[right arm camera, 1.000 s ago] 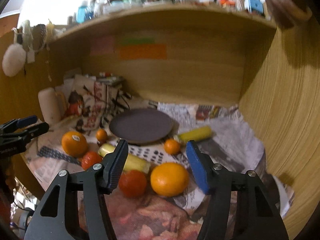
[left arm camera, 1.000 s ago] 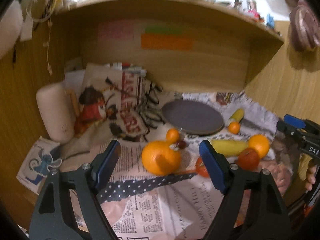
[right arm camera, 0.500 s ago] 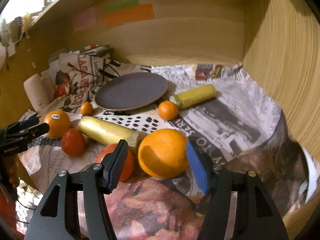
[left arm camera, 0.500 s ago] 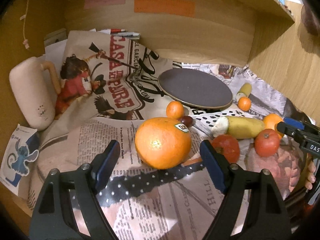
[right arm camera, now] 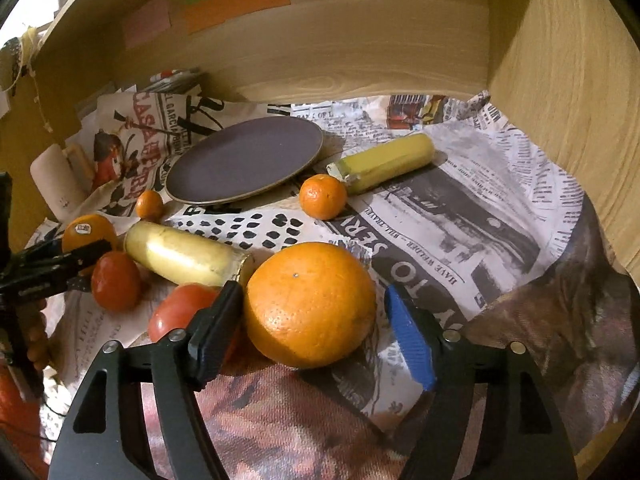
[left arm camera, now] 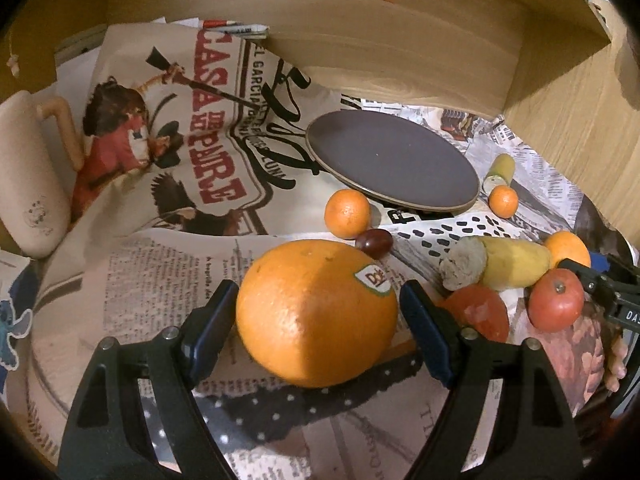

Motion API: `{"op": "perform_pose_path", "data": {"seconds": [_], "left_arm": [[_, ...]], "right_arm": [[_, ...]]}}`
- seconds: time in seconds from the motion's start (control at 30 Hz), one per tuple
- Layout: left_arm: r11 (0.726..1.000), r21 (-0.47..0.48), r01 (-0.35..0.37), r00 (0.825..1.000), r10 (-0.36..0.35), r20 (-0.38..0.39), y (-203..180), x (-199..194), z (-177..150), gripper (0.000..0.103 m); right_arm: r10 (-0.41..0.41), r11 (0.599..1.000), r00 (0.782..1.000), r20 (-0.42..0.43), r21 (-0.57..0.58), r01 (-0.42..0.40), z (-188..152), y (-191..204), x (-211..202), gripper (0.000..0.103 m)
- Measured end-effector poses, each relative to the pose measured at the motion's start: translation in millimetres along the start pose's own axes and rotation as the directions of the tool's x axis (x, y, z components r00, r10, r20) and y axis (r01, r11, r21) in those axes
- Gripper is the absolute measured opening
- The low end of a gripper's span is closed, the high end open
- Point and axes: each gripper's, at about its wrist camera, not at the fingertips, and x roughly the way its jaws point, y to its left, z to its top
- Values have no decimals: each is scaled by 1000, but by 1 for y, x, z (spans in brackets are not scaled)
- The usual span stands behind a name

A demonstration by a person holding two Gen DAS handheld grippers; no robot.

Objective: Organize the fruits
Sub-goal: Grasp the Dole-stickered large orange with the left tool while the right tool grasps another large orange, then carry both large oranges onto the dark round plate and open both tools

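A large orange with a Dole sticker [left arm camera: 316, 312] lies on newspaper between the fingers of my left gripper [left arm camera: 320, 332], which is open around it with small gaps. A second large orange [right arm camera: 310, 304] lies between the fingers of my right gripper [right arm camera: 316, 332], also open; its left finger is near the fruit, the right one apart. A dark round plate [left arm camera: 390, 160] [right arm camera: 244, 160] sits behind. Two tomatoes [right arm camera: 116, 280] [right arm camera: 180, 312], a banana piece [right arm camera: 184, 254], another banana piece [right arm camera: 384, 162] and two mandarins [right arm camera: 322, 196] [right arm camera: 149, 205] lie around.
A grape [left arm camera: 374, 242] lies by a mandarin [left arm camera: 347, 213]. A cream mug [left arm camera: 30, 184] lies at the left on a printed paper bag [left arm camera: 168, 132]. Wooden shelf walls [right arm camera: 568, 80] close the back and right. Newspaper [right arm camera: 460, 216] covers the surface.
Both grippers have moved forward and down. Each large orange now sits between its gripper's fingers rather than ahead of them. Both stay open.
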Motion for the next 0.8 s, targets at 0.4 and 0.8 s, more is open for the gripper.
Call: {"op": "perform_pose_path", "data": {"seconds": [0.4,0.8], "left_arm": [[1000,0,-5,998,5,56,1,3,0,69],[1000,26,1,980,-6,199,3,-20,6,69]], "right_arm": [[11,1000,1000,5,-12,-10,2,4,-1,62],[-3,995,991,134,-97,16,44,23,-26,62]]}}
